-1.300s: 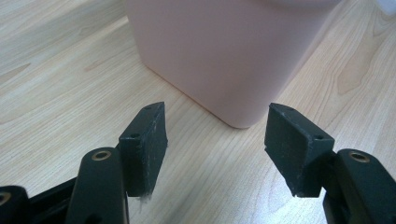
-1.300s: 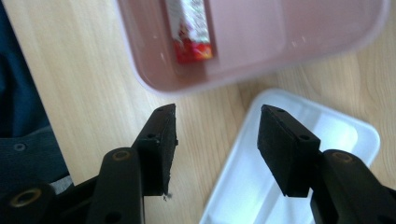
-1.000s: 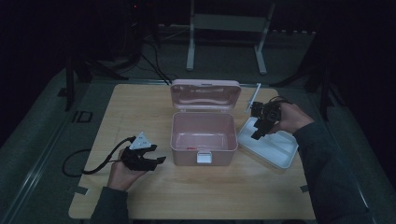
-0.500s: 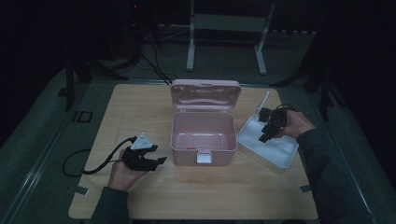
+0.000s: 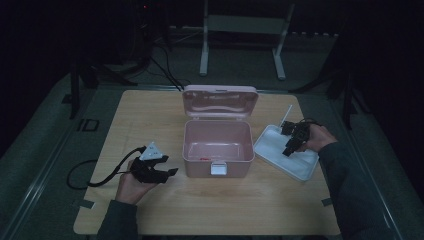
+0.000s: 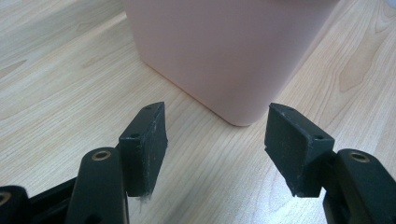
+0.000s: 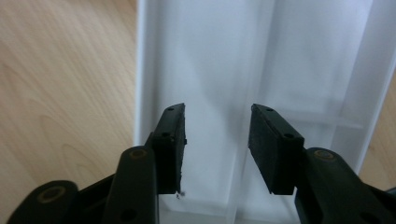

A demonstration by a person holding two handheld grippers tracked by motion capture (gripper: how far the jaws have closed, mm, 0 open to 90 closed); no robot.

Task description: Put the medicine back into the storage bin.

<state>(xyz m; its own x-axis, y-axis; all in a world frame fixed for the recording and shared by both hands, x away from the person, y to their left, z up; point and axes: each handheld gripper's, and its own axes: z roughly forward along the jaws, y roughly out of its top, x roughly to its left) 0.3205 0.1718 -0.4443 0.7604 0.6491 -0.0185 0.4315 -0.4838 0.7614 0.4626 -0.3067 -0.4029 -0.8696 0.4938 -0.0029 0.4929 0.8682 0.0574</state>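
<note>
A pink box (image 5: 217, 142) stands open at the table's middle, its lid (image 5: 220, 100) tipped back. My left gripper (image 5: 172, 171) lies on the table to its left, jaws open, pointing at the box's corner (image 6: 233, 51); nothing is between its fingers (image 6: 144, 144). A white divided tray (image 5: 277, 150) sits right of the box. My right gripper (image 5: 289, 149) hangs low over it, pointing down. Its jaws have just been closing and still stand apart, open (image 7: 217, 144), astride a divider ridge of the tray (image 7: 210, 56), with no loose object between them.
A thin white stick (image 5: 287, 114) pokes up at the tray's far corner. Something small and red (image 5: 202, 159) lies at the box's bottom front. A black cable (image 5: 95, 175) loops off the left gripper. The wooden table (image 5: 230, 210) has bare room in front.
My right gripper has come down and toward the near side onto the tray, with its jaws narrower. The left gripper and the box have not moved.
</note>
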